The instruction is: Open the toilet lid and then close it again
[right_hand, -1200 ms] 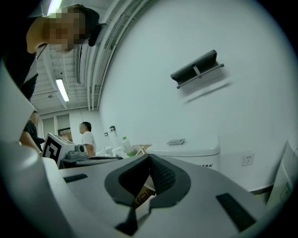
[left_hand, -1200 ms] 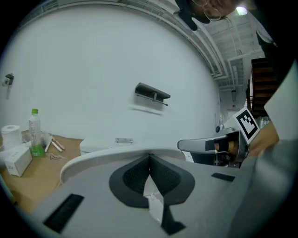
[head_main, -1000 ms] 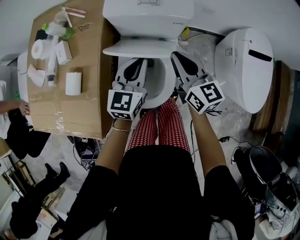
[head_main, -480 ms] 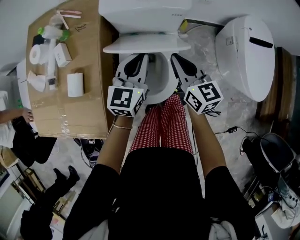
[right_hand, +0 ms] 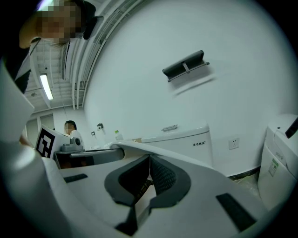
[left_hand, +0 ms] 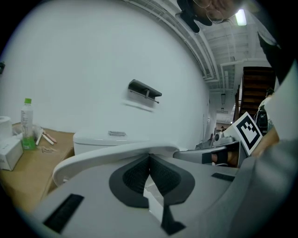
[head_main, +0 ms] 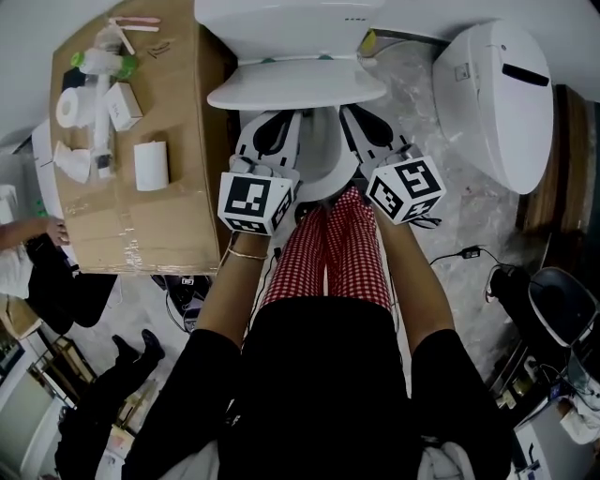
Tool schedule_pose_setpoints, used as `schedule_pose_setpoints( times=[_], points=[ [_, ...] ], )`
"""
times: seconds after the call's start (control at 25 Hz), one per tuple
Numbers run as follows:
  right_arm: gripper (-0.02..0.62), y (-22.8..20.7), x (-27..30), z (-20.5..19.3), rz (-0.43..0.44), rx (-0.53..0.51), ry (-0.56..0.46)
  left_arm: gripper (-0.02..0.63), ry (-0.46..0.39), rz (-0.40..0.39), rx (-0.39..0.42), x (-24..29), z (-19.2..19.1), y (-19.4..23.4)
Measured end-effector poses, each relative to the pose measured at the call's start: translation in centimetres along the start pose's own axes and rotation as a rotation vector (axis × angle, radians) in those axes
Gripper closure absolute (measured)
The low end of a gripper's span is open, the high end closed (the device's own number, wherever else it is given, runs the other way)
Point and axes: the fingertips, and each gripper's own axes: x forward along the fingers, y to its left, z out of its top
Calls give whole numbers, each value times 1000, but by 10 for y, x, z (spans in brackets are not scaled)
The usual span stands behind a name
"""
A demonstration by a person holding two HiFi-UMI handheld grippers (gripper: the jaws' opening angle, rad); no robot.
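A white toilet stands at the top of the head view, its lid (head_main: 295,86) partly raised over the bowl (head_main: 323,159) in front of the tank (head_main: 281,19). My left gripper (head_main: 274,127) and right gripper (head_main: 361,122) reach side by side under the lid's front edge, both with jaws shut. In the left gripper view the pads of the left gripper (left_hand: 150,158) meet just below the lid's rim (left_hand: 93,158), with the tank (left_hand: 100,139) behind. The right gripper (right_hand: 149,160) sits the same way under the lid (right_hand: 191,162). I cannot tell whether the tips touch the lid.
A cardboard box (head_main: 178,206) left of the toilet carries a bottle, paper rolls and small boxes. A second white toilet unit (head_main: 497,103) stands at the right. Cables (head_main: 464,255) lie on the floor. The person's red-checked legs (head_main: 328,253) are directly before the bowl.
Both grippers have edged slightly further in under the lid's front edge. The lid looks a little broader in the head view. The jaws stay shut.
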Motion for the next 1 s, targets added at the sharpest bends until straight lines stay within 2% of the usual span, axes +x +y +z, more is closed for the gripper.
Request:
schedule_pose_setpoints(
  times=[0.36,1.0],
  points=[
    [575,10,3,-9,-8,22,-10,600,11,-23,22,-7,-10,-4],
    [575,21,-13,-33,-11,41,-7,600,13,-42,1,-25,-34,-15]
  ],
)
